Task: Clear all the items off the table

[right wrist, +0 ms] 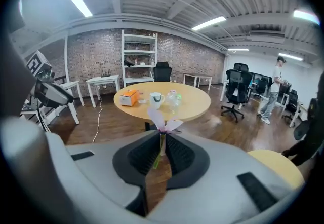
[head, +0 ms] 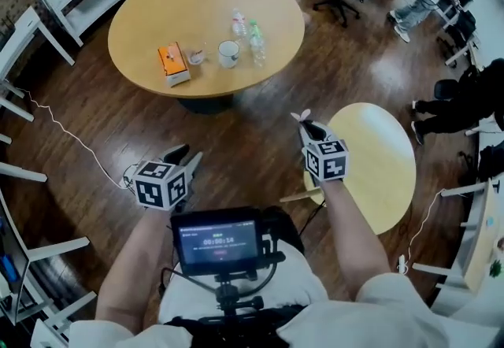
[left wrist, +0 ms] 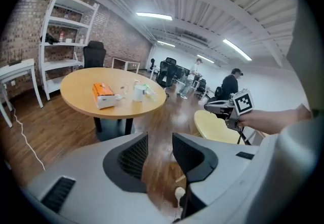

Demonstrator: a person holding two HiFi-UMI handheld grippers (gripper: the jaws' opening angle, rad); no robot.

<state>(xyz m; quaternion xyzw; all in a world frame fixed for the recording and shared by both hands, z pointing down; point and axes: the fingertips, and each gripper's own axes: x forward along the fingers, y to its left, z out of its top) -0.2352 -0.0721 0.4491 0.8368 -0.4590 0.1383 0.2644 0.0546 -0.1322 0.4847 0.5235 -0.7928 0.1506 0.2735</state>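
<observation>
Right hand-held gripper (right wrist: 161, 139) pinches a flower (right wrist: 162, 118); left hand-held gripper (left wrist: 159, 143) gapes.

path: open floor (head: 252, 122) before big table (head: 157, 8) | obstacle: side table (head: 378, 173), right

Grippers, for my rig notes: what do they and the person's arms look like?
The left gripper and right gripper: grey shells, black ribbed claw pads, each carrying a white cube with black square markers. Both arms bare; white short sleeves.
</observation>
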